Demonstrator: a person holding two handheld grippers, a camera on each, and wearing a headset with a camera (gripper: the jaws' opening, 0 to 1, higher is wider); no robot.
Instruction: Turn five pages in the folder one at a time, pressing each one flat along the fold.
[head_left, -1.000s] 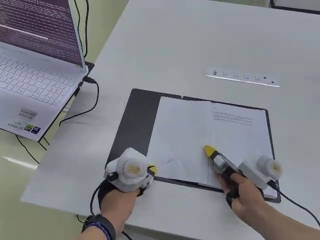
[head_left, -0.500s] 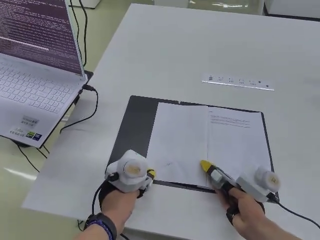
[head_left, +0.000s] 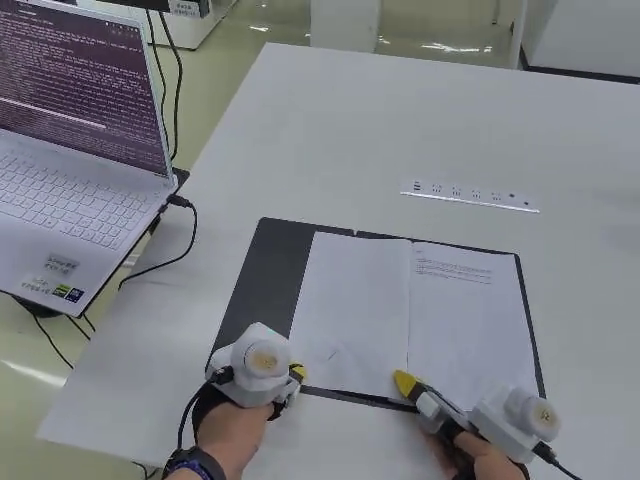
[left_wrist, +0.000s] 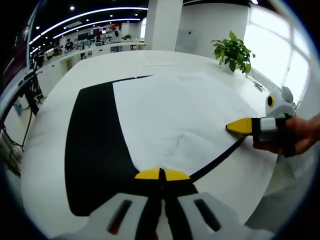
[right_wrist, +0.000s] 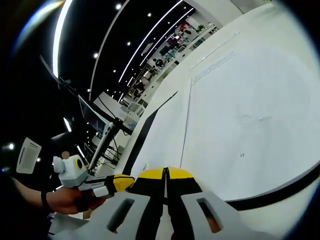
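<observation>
The black folder (head_left: 262, 275) lies open on the white table, a blank page (head_left: 350, 300) on its left and a page with a few printed lines (head_left: 465, 320) on its right. My right gripper (head_left: 403, 381) is shut, its yellow tip at the near end of the fold (head_left: 408, 310). In the right gripper view the shut jaws (right_wrist: 165, 173) point along the fold (right_wrist: 185, 125). My left gripper (head_left: 296, 374) is shut at the near left corner of the blank page; its own view has the shut tips (left_wrist: 161, 174) at the page (left_wrist: 170, 110) edge over the black cover (left_wrist: 92, 145).
An open laptop (head_left: 70, 160) stands at the left, its cable (head_left: 175, 235) trailing toward the folder. A white power strip (head_left: 470, 195) lies beyond the folder. The table edge (head_left: 120, 425) runs close under both hands.
The right gripper has slid back along the fold from mid-page to its near end. The left gripper has stayed at the page corner. The head camera has tilted up.
</observation>
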